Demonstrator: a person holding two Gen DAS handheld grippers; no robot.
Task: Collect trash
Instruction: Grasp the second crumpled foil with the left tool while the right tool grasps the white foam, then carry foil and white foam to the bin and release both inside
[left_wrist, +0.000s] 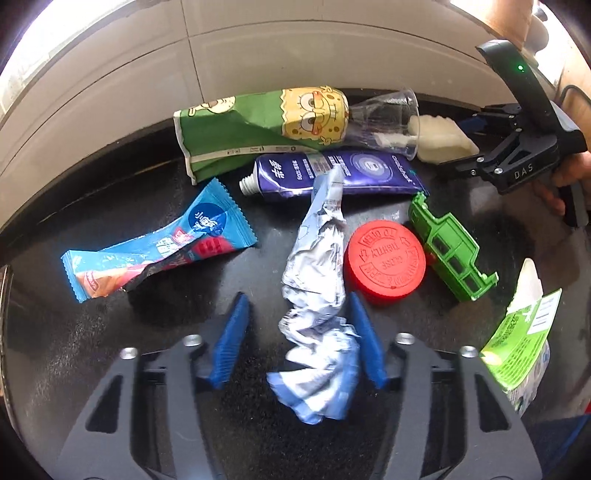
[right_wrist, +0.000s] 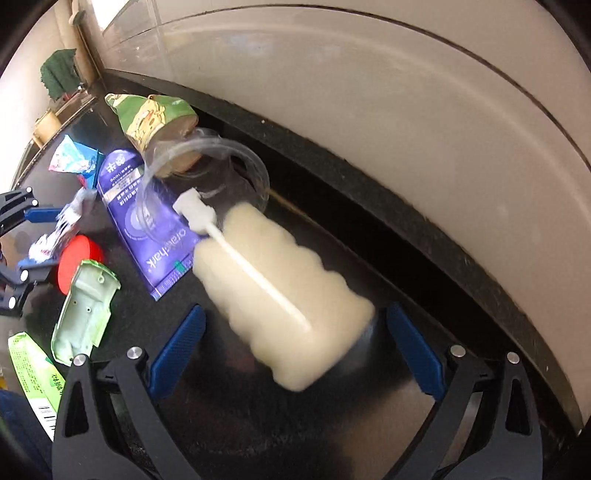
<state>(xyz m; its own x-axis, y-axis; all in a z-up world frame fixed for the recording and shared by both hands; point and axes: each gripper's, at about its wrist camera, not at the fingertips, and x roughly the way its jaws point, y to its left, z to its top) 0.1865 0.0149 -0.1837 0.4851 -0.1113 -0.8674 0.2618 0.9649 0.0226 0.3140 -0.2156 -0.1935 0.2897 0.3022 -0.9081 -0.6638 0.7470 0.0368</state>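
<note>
Crumpled silver-blue wrapper (left_wrist: 317, 314) lies on the black table (left_wrist: 184, 332) between my left tool (left_wrist: 299, 332) fingers, both blue pads spread wide; the right pad looks just beside it, the left one clear, nothing gripped. My right tool (right_wrist: 295, 350) is also spread open, straddling the cream ribbed sponge brush (right_wrist: 280, 295) with its white stick, near the table's back edge; the brush looks motion-blurred, no pad contact that I can see. Judgement: step in hand is the pre-grasp on two pieces at once, no bin in view. Next move calls for closing the left on the wrapper's bunched lower part, and the right across the brush body, not the thin stick, then lifting. Brush head pokes into the clear plastic cup (left_wrist: 388, 122), so pulling it may drag the cup. Count on the table: one crumpled wrapper, one sponge brush, one clear cup, one green cartoon bag (left_wrist: 258, 125), one purple toothpaste tube (left_wrist: 332, 173), one blue-red snack wrapper (left_wrist: 159, 251), one red cap (left_wrist: 384, 258), one green toy car shell (left_wrist: 450, 247), one green-white pack (left_wrist: 521, 339) at the right edge.
</note>
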